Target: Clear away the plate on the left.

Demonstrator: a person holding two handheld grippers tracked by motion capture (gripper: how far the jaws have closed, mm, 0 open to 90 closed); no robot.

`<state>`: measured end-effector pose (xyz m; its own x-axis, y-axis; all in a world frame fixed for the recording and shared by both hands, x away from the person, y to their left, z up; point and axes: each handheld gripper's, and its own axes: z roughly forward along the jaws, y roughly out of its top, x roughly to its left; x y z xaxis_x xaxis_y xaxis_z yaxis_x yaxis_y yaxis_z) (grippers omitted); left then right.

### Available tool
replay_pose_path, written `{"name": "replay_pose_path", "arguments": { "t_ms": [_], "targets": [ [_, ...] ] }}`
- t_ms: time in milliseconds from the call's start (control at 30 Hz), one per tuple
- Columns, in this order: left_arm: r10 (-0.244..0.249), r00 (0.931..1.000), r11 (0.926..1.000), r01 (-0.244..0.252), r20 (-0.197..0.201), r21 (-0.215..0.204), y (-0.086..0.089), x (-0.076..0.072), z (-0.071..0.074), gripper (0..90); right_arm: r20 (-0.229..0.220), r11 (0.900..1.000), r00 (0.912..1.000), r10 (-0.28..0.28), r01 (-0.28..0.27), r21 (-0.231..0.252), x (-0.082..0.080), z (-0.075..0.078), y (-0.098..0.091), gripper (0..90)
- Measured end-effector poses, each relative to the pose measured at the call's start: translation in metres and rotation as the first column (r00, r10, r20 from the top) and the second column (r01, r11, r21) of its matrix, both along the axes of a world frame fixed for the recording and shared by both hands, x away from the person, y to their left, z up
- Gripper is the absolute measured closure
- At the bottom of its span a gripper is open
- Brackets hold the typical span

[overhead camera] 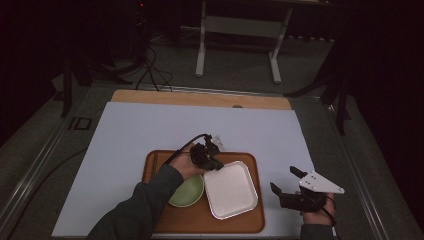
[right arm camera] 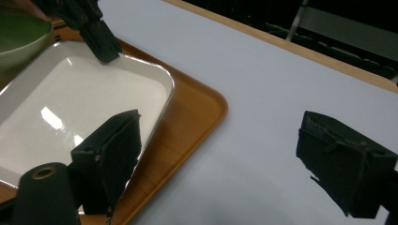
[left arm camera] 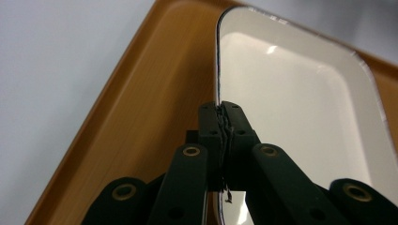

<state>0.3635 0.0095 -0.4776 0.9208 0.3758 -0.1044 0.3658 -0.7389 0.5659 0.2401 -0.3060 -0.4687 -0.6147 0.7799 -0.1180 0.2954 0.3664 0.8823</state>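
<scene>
A white square plate (overhead camera: 231, 190) lies on the brown tray (overhead camera: 200, 220), to the right of a green bowl (overhead camera: 187, 192). My left gripper (overhead camera: 215, 165) reaches over the bowl and is shut on the plate's far left rim. In the left gripper view the jaws (left arm camera: 224, 110) pinch the thin edge of the plate (left arm camera: 300, 117) above the tray (left arm camera: 141, 122). My right gripper (overhead camera: 284, 179) rests open on the table right of the tray, nothing between its fingers. The right gripper view has its gripper (right arm camera: 225, 154) open beside the plate (right arm camera: 84, 103) and tray (right arm camera: 202, 117).
The tray sits on a white sheet (overhead camera: 150, 135) over a wooden table (overhead camera: 200, 98). In the right gripper view the bowl (right arm camera: 19, 37) and the left gripper (right arm camera: 101, 44) are at the top left. A desk frame (overhead camera: 240, 30) stands on the floor beyond.
</scene>
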Motion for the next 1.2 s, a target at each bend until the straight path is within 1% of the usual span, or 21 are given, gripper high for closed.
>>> {"name": "replay_pose_path", "arguments": {
  "t_ms": [67, 167, 267, 367, 400, 467, 500, 600, 667, 700, 767, 833, 933, 967, 1067, 1100, 1167, 1200],
  "targets": [
    [0.004, 1.0000, 0.9999, -0.004, 0.000, 0.013, -0.001, 0.000, -0.002, 87.9, 0.000, 1.0000, 1.0000, -0.001, 0.001, 0.000, 0.000, 0.000, 0.000, 13.7],
    [0.007, 1.0000, 0.9998, -0.007, 0.000, 0.020, -0.002, 0.000, -0.003, 87.6, 0.000, 1.0000, 1.0000, -0.002, 0.002, -0.001, 0.000, 0.000, -0.001, 13.7],
    [0.001, 1.0000, 0.9991, -0.002, 0.009, 0.043, -0.003, 0.001, -0.005, 87.0, 0.000, 1.0000, 1.0000, -0.002, 0.002, -0.001, 0.000, 0.000, 0.000, 13.7],
    [0.008, 0.9998, 0.9984, -0.009, 0.017, 0.056, -0.003, 0.000, -0.005, 85.5, 0.001, 1.0000, 1.0000, -0.004, 0.004, -0.002, -0.001, 0.000, 0.000, 13.7],
    [0.018, 0.9996, 0.9985, -0.019, 0.021, 0.052, -0.003, 0.000, -0.005, 83.2, 0.000, 1.0000, 1.0000, -0.004, 0.004, -0.002, -0.001, 0.000, 0.000, 13.7],
    [0.034, 0.9993, 0.9990, -0.035, 0.017, 0.026, -0.001, 0.001, -0.002, 76.3, 0.000, 1.0000, 1.0000, -0.004, 0.004, -0.003, -0.001, 0.000, 0.000, 13.7],
    [0.045, 0.9987, 0.9987, -0.046, 0.023, 0.021, 0.000, 0.001, -0.001, 72.3, 0.000, 1.0000, 1.0000, -0.005, 0.005, -0.003, -0.001, 0.000, 0.000, 13.7],
    [0.057, 0.9979, 0.9982, -0.058, 0.031, 0.014, 0.001, 0.000, 0.002, 64.5, 0.000, 1.0000, 1.0000, -0.004, 0.004, -0.003, -0.001, 0.000, 0.000, 13.7],
    [0.061, 0.9975, 0.9980, -0.061, 0.036, 0.018, 0.002, -0.001, 0.004, 62.1, 0.000, 1.0000, 1.0000, -0.005, 0.005, -0.003, -0.001, 0.000, 0.000, 13.7],
    [0.066, 0.9967, 0.9977, -0.067, 0.046, 0.014, 0.003, -0.002, 0.005, 59.7, 0.000, 1.0000, 1.0000, -0.005, 0.005, -0.002, -0.001, 0.000, 0.000, 13.7],
    [0.089, 0.9947, 0.9960, -0.089, 0.052, 0.003, 0.004, -0.003, 0.008, 56.3, 0.000, 1.0000, 1.0000, -0.004, 0.004, -0.002, -0.001, 0.000, 0.000, 13.7],
    [0.105, 0.9925, 0.9944, -0.106, 0.062, 0.004, 0.006, -0.004, 0.011, 51.6, 0.000, 1.0000, 1.0000, -0.003, 0.003, -0.002, 0.000, 0.000, 0.000, 13.7],
    [0.147, 0.9860, 0.9891, -0.146, 0.078, -0.016, 0.012, -0.005, 0.017, 46.5, -0.001, 1.0000, 1.0000, -0.001, 0.001, -0.001, 0.000, 0.000, 0.001, 13.7],
    [0.162, 0.9831, 0.9866, -0.160, 0.085, -0.028, 0.014, -0.006, 0.019, 44.5, -0.002, 1.0000, 1.0000, -0.001, 0.001, -0.001, 0.000, 0.000, 0.001, 13.7],
    [0.202, 0.9729, 0.9792, -0.198, 0.113, -0.043, 0.022, -0.008, 0.026, 39.3, -0.003, 1.0000, 1.0000, -0.003, 0.003, 0.002, 0.000, 0.000, 0.000, 13.7],
    [0.217, 0.9683, 0.9760, -0.213, 0.124, -0.047, 0.025, -0.009, 0.030, 37.6, -0.003, 1.0000, 1.0000, -0.003, 0.003, 0.001, 0.000, 0.000, 0.000, 13.7],
    [0.247, 0.9592, 0.9685, -0.239, 0.138, -0.071, 0.032, -0.012, 0.036, 34.4, -0.004, 1.0000, 1.0000, -0.003, 0.003, 0.001, 0.000, 0.000, 0.000, 13.7],
    [0.260, 0.9531, 0.9653, -0.252, 0.156, -0.068, 0.036, -0.013, 0.039, 33.3, -0.004, 1.0000, 1.0000, -0.002, 0.002, 0.001, 0.000, 0.000, 0.000, 13.7]
  ]
}}
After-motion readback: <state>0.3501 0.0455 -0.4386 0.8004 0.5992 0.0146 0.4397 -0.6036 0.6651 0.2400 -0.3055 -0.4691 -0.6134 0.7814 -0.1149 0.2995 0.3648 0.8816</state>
